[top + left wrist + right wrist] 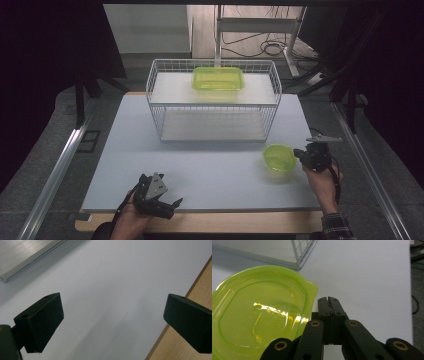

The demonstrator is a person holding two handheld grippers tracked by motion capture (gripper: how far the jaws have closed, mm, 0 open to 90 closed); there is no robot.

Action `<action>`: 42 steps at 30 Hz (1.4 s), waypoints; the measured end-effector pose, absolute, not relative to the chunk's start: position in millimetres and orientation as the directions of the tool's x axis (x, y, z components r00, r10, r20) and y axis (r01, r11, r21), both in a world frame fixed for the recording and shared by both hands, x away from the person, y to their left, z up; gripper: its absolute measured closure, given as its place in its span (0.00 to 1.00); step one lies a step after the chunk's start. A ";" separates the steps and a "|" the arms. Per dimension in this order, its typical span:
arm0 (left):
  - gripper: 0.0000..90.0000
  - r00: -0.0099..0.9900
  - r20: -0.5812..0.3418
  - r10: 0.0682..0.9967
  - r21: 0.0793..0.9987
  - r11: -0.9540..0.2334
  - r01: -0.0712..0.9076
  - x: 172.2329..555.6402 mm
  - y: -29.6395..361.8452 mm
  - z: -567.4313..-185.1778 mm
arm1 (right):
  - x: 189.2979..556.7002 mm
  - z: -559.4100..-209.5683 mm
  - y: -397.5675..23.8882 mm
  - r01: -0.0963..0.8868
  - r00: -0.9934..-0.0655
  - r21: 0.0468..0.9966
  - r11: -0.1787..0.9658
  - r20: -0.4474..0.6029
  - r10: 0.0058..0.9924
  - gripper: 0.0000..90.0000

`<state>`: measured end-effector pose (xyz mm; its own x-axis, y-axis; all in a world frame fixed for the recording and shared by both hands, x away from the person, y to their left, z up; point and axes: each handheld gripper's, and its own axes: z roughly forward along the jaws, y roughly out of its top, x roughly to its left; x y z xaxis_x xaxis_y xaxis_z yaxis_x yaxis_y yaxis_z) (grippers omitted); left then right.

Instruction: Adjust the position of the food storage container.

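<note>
Green lid just beside right gripper, jaws together

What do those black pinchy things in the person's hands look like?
Both are black. The left gripper has two chunky block-shaped jaws and a grey three-cornered plate on top. The right gripper has slim jaws on bars with brass-coloured rivets. A black cable trails from each. One sleeve is checked.

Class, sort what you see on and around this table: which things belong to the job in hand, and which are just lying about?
In the job: green lid; right gripper, shut beside it; green container; wire basket.

Lying about: cables on the floor; metal rail; left gripper, open and idle.
</note>
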<state>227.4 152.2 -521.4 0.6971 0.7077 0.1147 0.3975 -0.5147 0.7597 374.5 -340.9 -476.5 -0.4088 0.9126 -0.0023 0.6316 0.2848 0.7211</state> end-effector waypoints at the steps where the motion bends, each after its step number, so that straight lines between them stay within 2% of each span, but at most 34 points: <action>1: 0.03 0.697 0.115 0.708 0.760 -0.514 0.397 227.4 152.3 -521.3 | 373.7 -476.7 -339.2 0.632 -0.412 0.721 0.282 0.004 0.911 0.99; 31: 0.03 0.704 0.126 0.699 0.752 -0.530 0.392 227.3 150.8 -521.5 | 355.4 -480.4 -286.4 0.629 -0.534 0.701 0.337 0.075 0.842 0.98; 42: 0.03 0.705 0.125 0.698 0.752 -0.530 0.391 227.1 150.1 -521.8 | 352.2 -487.9 -257.8 0.622 -0.600 0.678 0.392 0.090 0.795 0.97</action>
<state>227.1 150.1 -521.8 0.7051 0.6980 0.1251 0.3912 -0.5300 0.7523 352.2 -257.8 -487.9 -0.5997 0.7951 0.0901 0.6218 0.3922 0.6779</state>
